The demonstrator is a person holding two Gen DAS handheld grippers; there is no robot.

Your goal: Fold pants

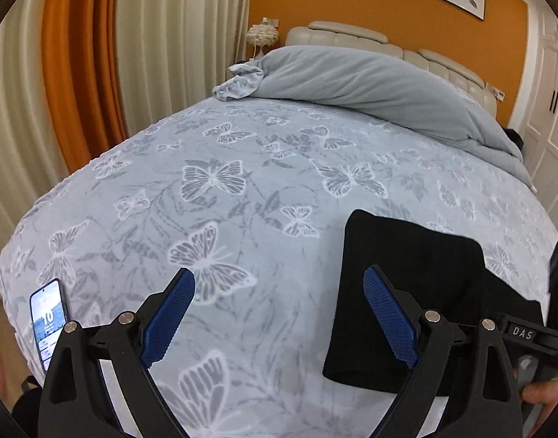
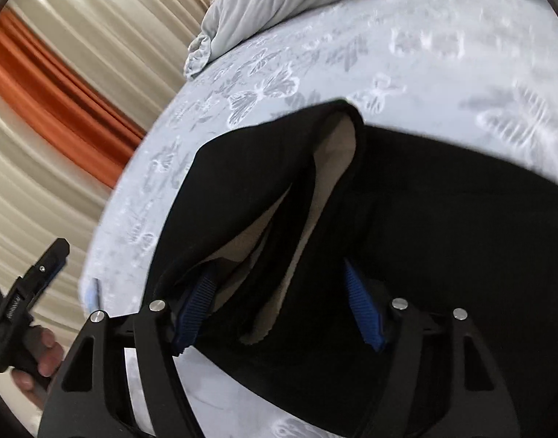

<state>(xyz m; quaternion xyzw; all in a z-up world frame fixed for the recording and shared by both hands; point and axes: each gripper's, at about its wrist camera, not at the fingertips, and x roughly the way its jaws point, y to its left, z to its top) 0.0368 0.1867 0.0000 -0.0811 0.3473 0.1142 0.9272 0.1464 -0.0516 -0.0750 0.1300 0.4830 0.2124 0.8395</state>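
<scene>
Black pants [image 1: 406, 277] lie folded on the butterfly-print bedspread [image 1: 224, 182], at the right of the left wrist view. My left gripper [image 1: 279, 310] is open and empty above the bedspread, its right finger over the pants' left edge. In the right wrist view the pants [image 2: 424, 219] fill the frame, and a lifted black fold with a pale lining [image 2: 333, 153] stands up. My right gripper [image 2: 279, 292] is open, with cloth bunched between its blue pads [image 2: 362, 306]. The left gripper also shows at the left edge of the right wrist view [image 2: 30, 281].
A phone [image 1: 47, 317] with a lit screen lies at the bed's near left corner. A rolled grey duvet [image 1: 370, 87] lies across the head of the bed. Curtains [image 1: 96, 54] hang at the left. A white wardrobe [image 1: 549, 109] stands at the right.
</scene>
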